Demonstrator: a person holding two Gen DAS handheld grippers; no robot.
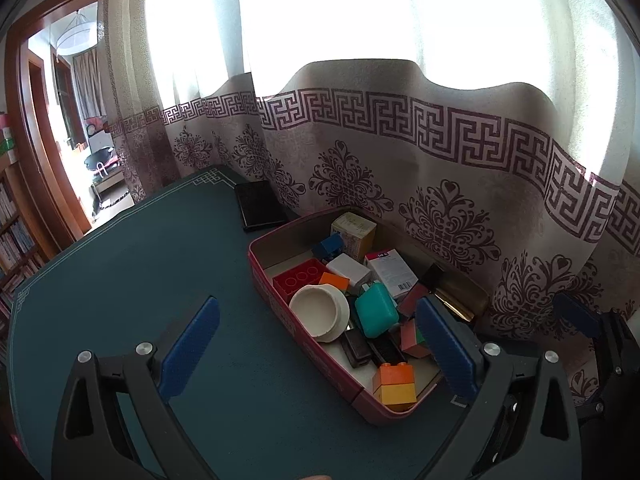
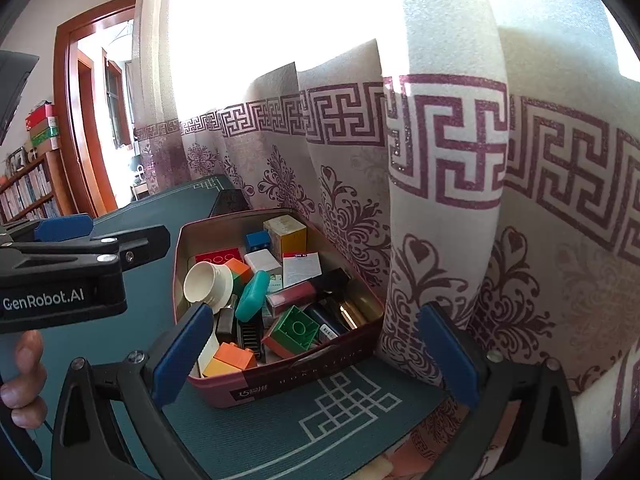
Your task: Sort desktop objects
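A pink-red tin box (image 1: 276, 300) stands on the dark green table mat, full of sorted items. Inside it are a white round cap (image 1: 320, 312), a teal case (image 1: 376, 310), an orange-and-yellow brick (image 1: 394, 388), a red brick (image 1: 300, 278) and small cartons. My left gripper (image 1: 316, 346) is open and holds nothing, just left of and above the box. My right gripper (image 2: 316, 356) is open and holds nothing, hovering before the box's near end (image 2: 280, 376). A green brick (image 2: 298, 330) lies near that end.
A black flat case (image 1: 258, 204) lies on the mat (image 1: 140, 280) beyond the box. A patterned curtain (image 1: 440, 160) hangs close behind the box and table. A hand (image 2: 24, 376) holds the left tool's black housing (image 2: 60, 292). A doorway and bookshelves are at the far left.
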